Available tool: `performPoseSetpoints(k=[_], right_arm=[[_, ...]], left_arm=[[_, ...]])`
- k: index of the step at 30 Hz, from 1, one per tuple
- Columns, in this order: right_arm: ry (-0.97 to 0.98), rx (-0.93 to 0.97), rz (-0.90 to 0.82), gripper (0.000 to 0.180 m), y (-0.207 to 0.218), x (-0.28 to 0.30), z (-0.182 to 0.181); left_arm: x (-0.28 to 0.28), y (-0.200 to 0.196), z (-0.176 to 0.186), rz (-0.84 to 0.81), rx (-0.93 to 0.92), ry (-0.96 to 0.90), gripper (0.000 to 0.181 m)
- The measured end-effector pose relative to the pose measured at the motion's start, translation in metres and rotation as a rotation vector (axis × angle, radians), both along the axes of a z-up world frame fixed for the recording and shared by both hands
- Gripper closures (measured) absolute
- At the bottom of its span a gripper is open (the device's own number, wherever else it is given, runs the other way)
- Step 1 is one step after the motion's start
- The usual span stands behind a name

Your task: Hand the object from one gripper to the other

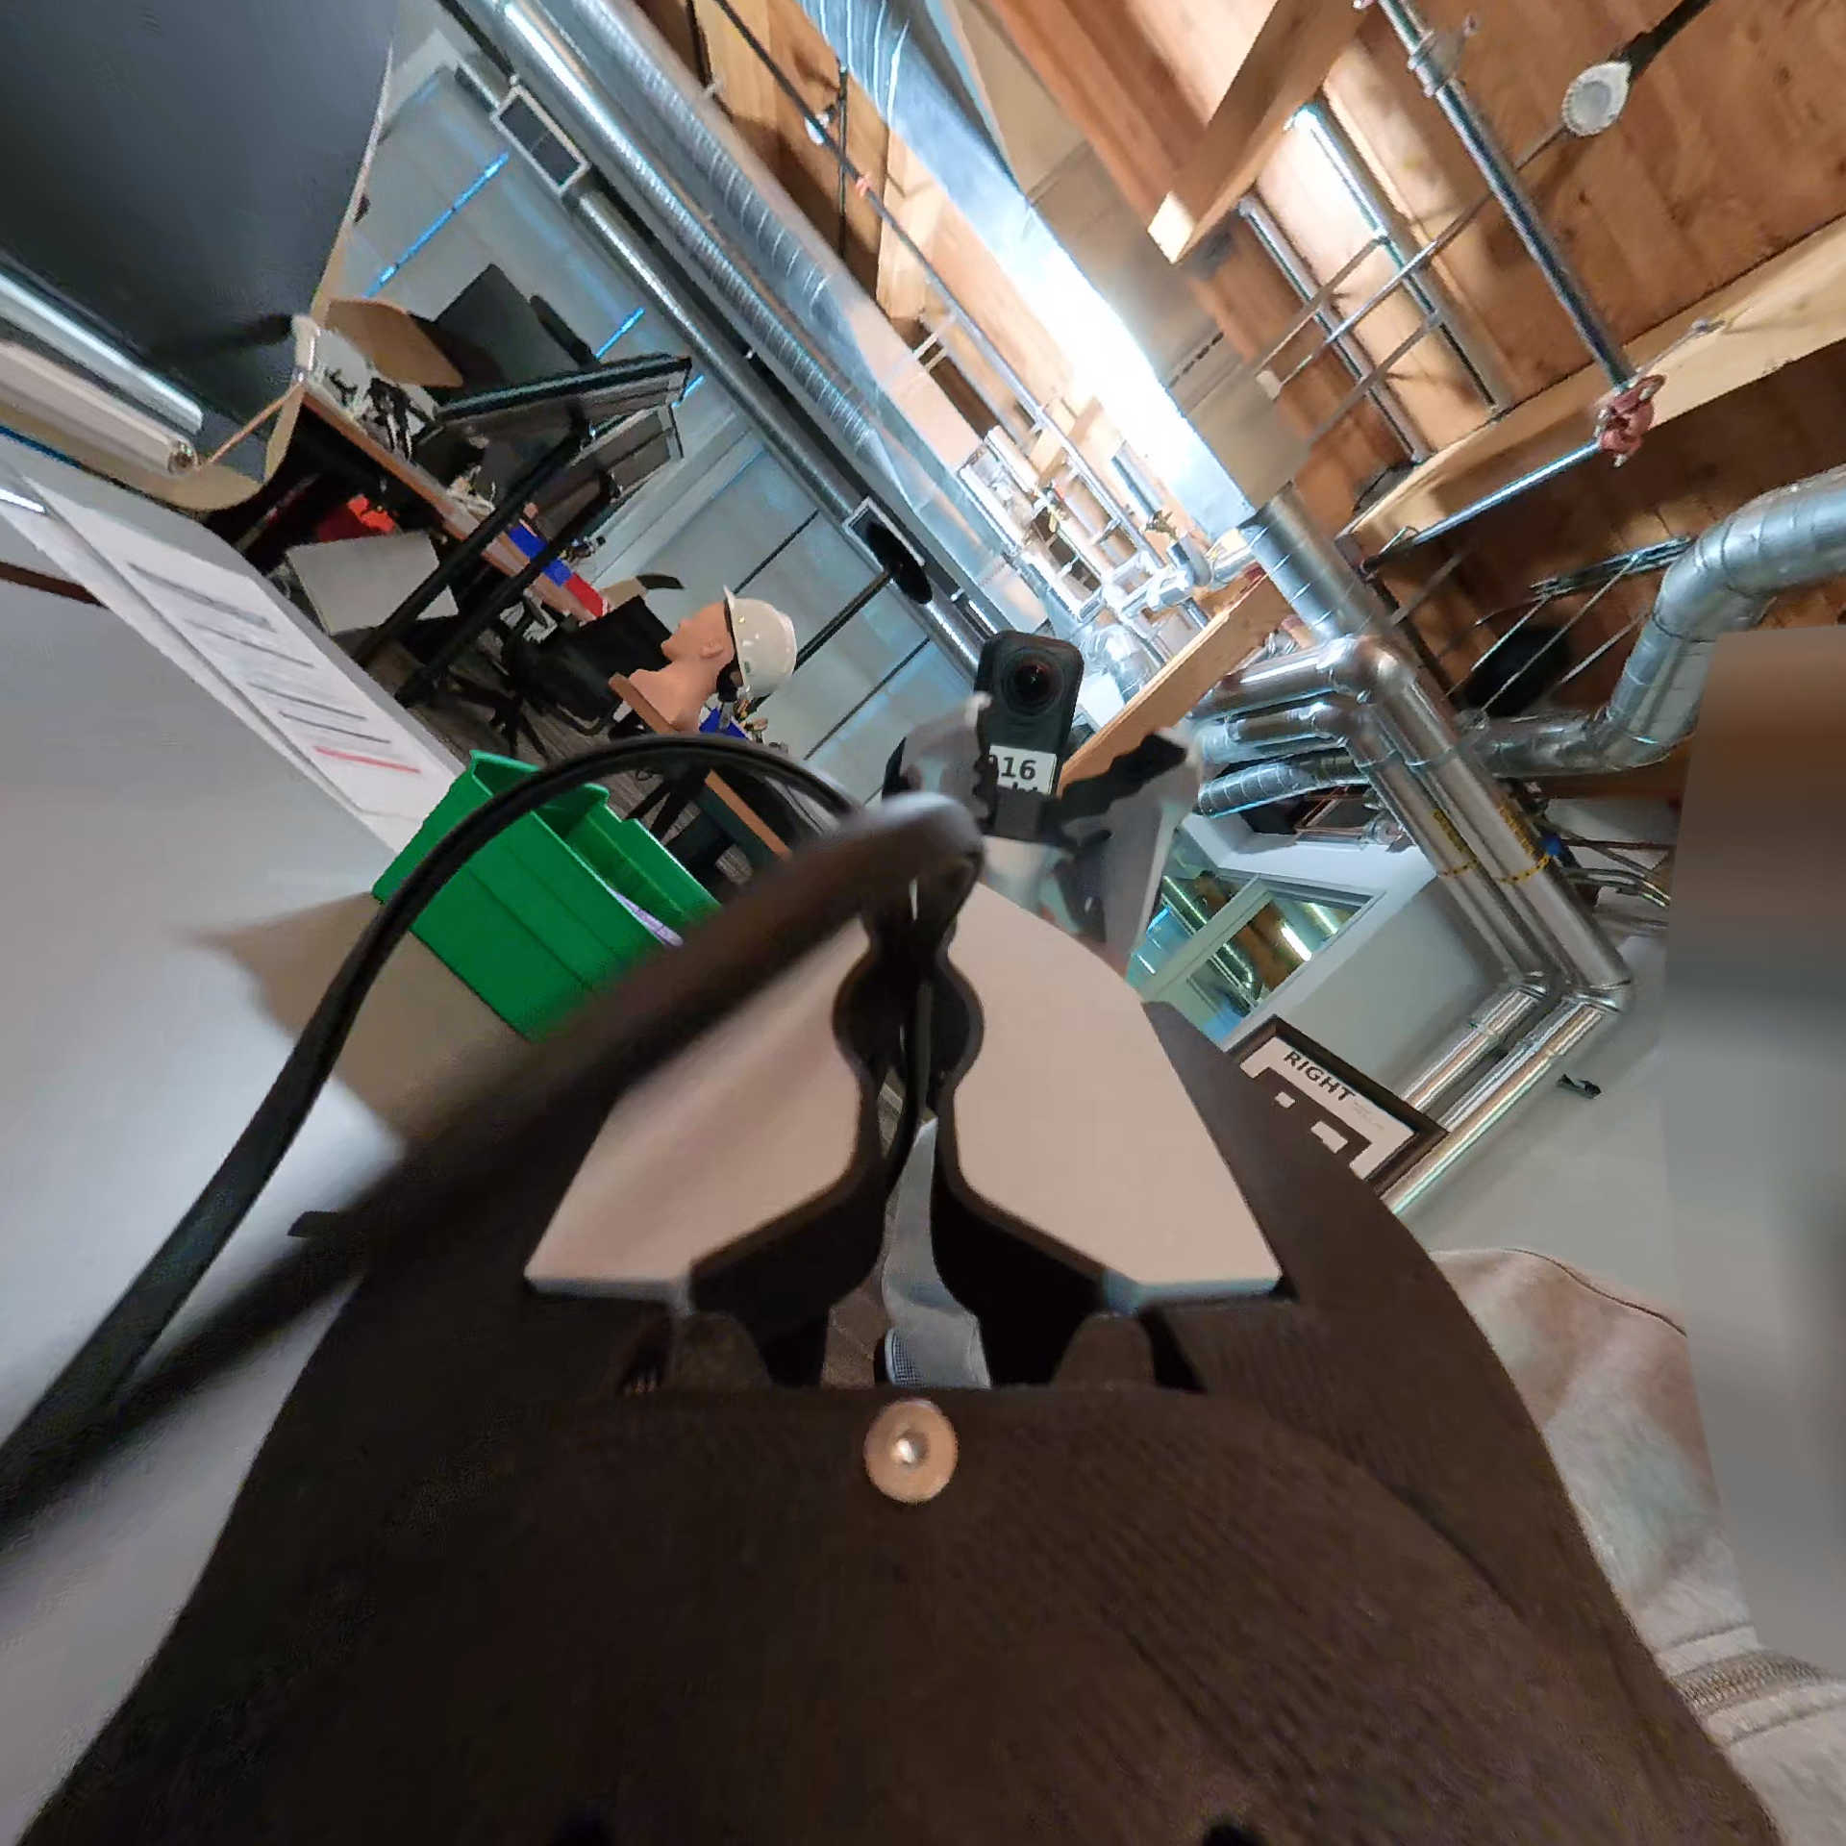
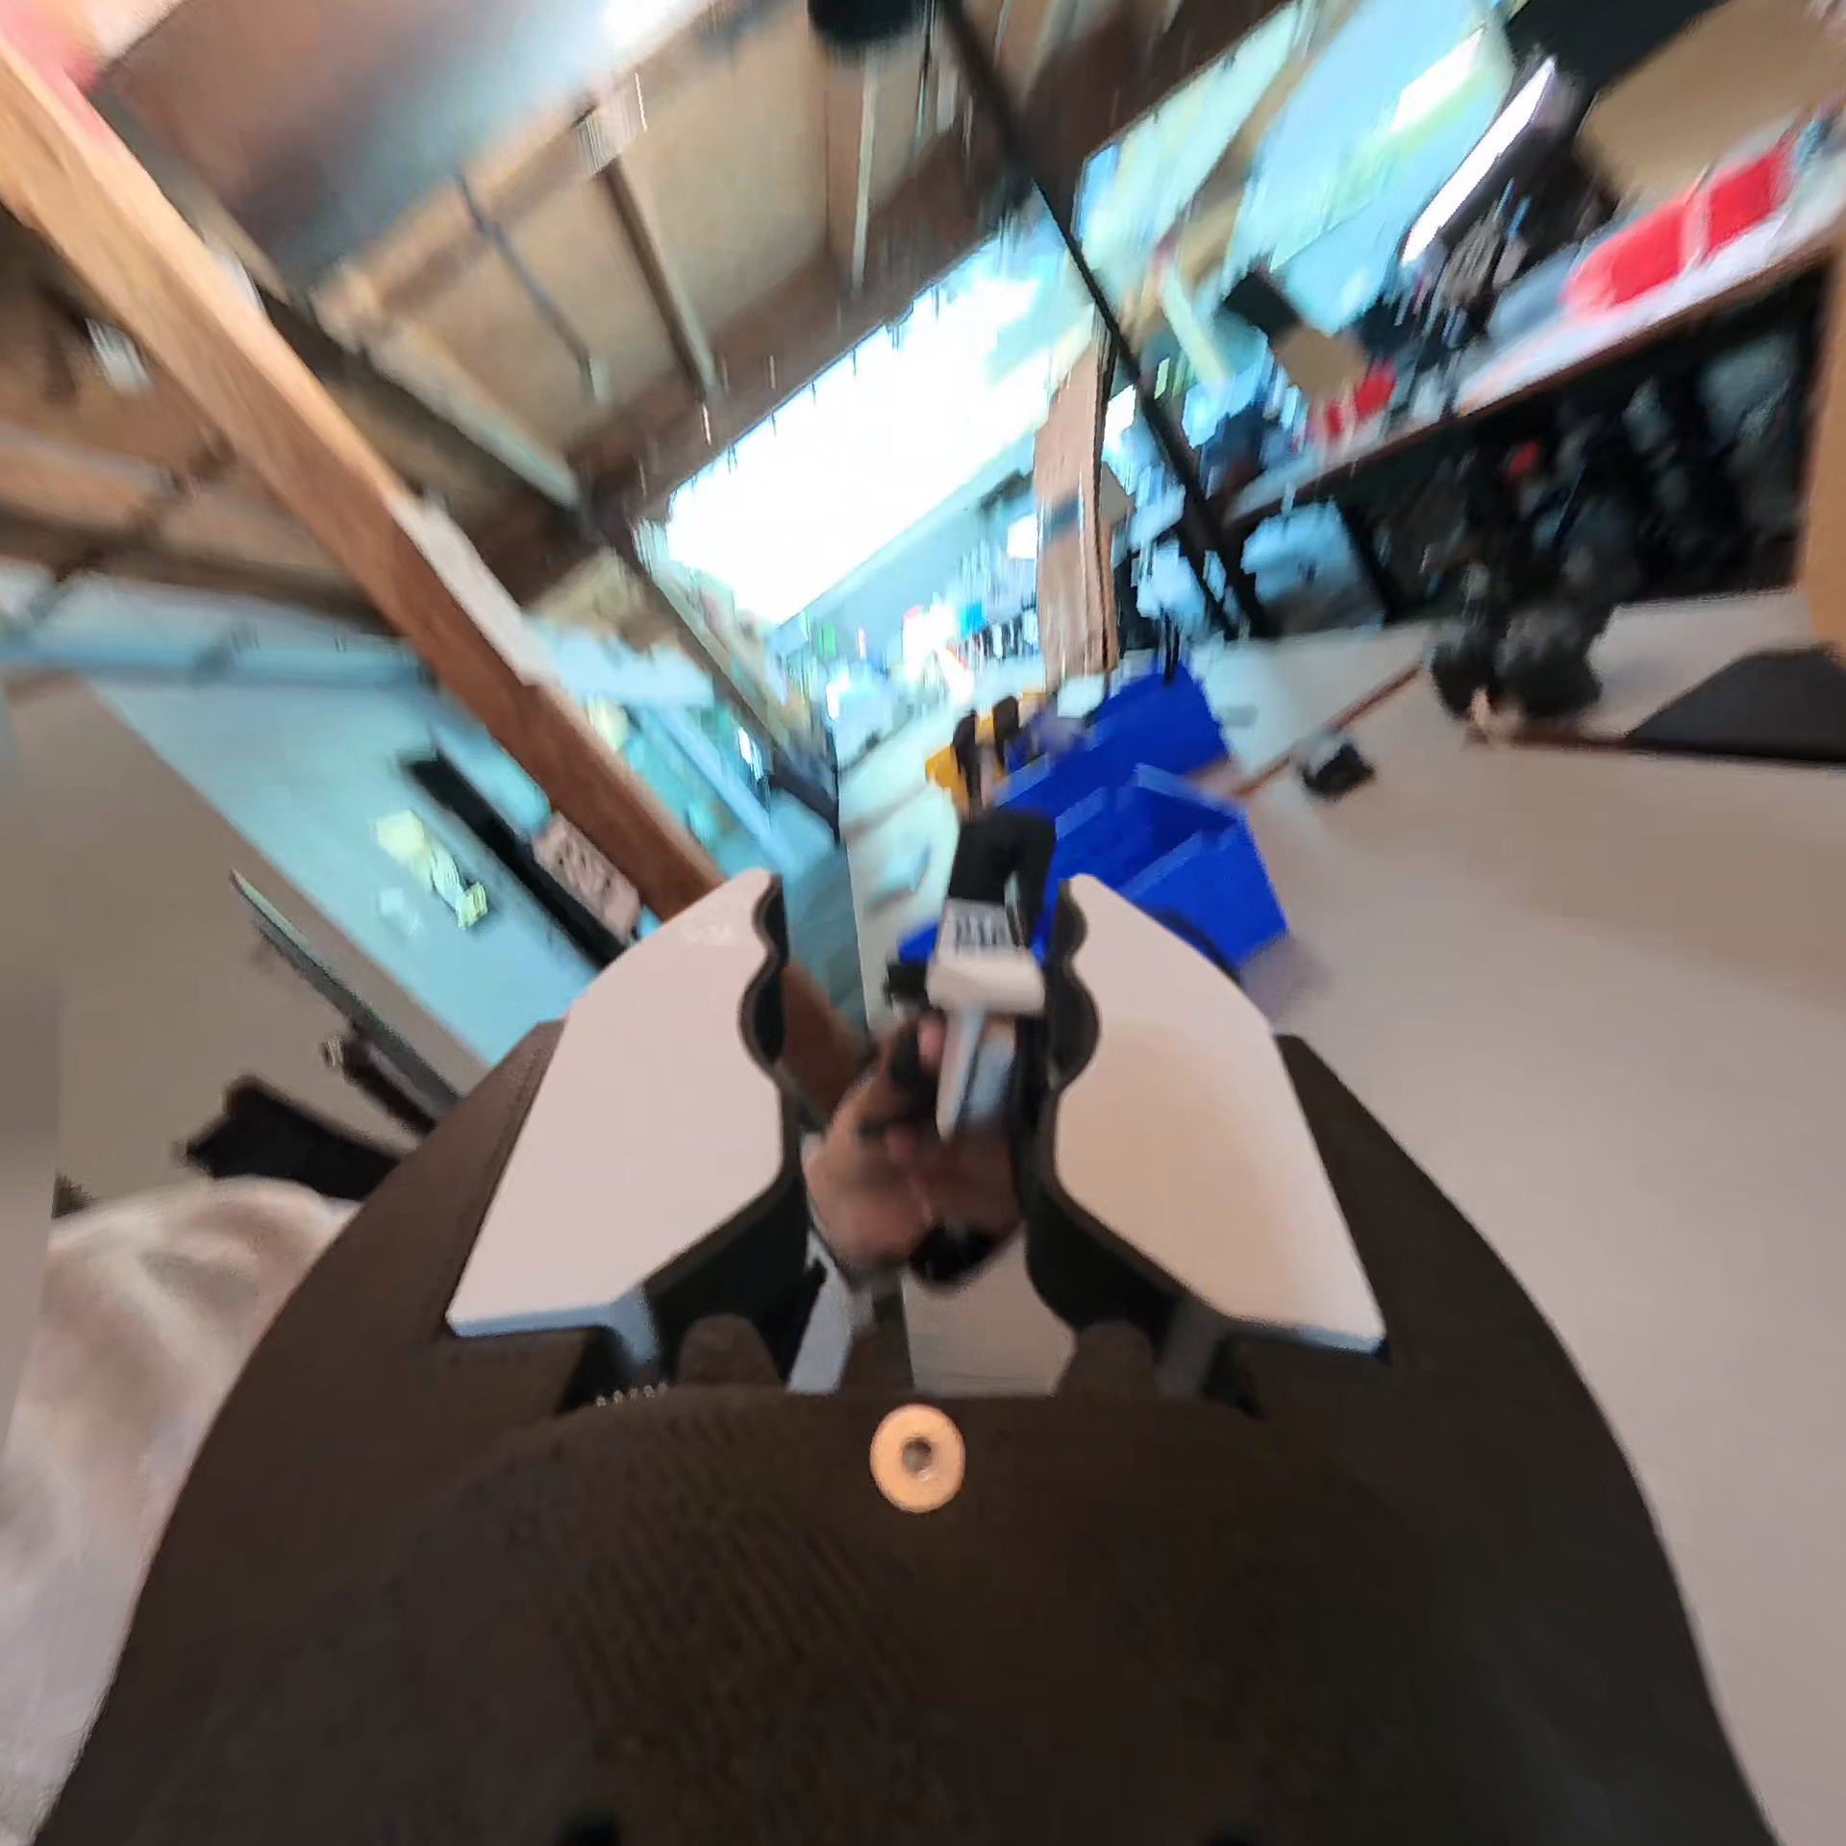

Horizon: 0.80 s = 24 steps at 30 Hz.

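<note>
My left gripper [image 1: 924,899] is shut on a black cable [image 1: 330,1009] pinched between its tips; the cable arcs away to the lower left. My right gripper [image 1: 1039,809] faces it just beyond the tips, with its jaws spread apart close to the held cable end. In the blurred right wrist view my right gripper [image 2: 919,929] is open and empty, and the left gripper [image 2: 984,959], held by a hand [image 2: 879,1169], sits between and beyond its fingers. I cannot make out the cable in that view.
A green bin [image 1: 539,899] stands on the white table [image 1: 150,899] left of the grippers, near a printed sheet [image 1: 250,639]. Blue bins [image 2: 1149,829] sit on the table behind the left gripper. A mannequin head with a white hard hat [image 1: 739,649] stands farther back. The grippers' ends are close to 7 cm from one another.
</note>
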State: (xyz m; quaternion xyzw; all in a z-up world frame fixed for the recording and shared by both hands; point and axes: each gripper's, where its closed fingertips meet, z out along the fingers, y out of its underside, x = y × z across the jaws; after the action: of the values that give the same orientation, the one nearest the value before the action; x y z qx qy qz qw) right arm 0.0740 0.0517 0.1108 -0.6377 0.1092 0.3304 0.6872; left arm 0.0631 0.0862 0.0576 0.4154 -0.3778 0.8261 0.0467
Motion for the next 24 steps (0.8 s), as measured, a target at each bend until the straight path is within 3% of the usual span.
performPoseSetpoints(k=[6,10,15,18,24], right_arm=[[-0.224,-0.189,0.105,0.148,0.022,-0.037,-0.044],[-0.315,-0.225,0.152,0.150,0.028,-0.052,-0.059],[-0.254,-0.189,0.214,0.154,0.028,-0.063,-0.055],[-0.206,-0.169,0.260,0.167,0.025,-0.068,-0.052],[-0.188,-0.169,0.289,0.166,0.025,-0.072,-0.053]], left_arm=[[-0.009,0.001,0.019,0.009,0.006,-0.067,0.178],[-0.018,-0.006,0.031,-0.017,0.029,-0.117,0.179],[-0.027,-0.021,0.039,-0.060,0.081,-0.160,0.178],[-0.029,-0.023,0.041,-0.061,0.094,-0.171,0.178],[-0.030,-0.024,0.043,-0.051,0.096,-0.177,0.178]])
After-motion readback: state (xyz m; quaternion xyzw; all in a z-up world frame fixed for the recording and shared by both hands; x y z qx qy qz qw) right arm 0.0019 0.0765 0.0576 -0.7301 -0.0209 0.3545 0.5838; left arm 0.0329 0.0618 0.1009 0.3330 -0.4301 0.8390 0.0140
